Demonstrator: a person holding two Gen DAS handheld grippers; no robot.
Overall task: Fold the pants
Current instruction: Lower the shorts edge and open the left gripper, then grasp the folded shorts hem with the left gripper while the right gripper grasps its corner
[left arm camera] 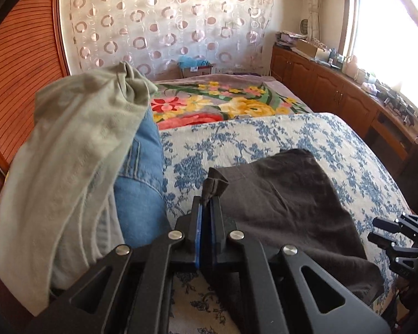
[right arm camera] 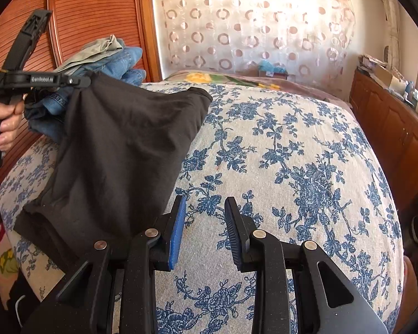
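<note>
Left tongs (left arm camera: 207, 208) clamped on a corner of the dark pants (left arm camera: 287, 200), lifted part-draped over the bed (right arm camera: 292, 144); right tongs (right arm camera: 206, 222) part-open, empty; best carry that corner across taut, edges matched.

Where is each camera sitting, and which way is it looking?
Left wrist: sits on the left gripper, looking down the bed; its shut pads pinch the dark pants; the right gripper peeks in.
Right wrist: sits on the open right gripper, facing the floral bedspread; a hand shows.
Both share the pants and denim pile.
</note>
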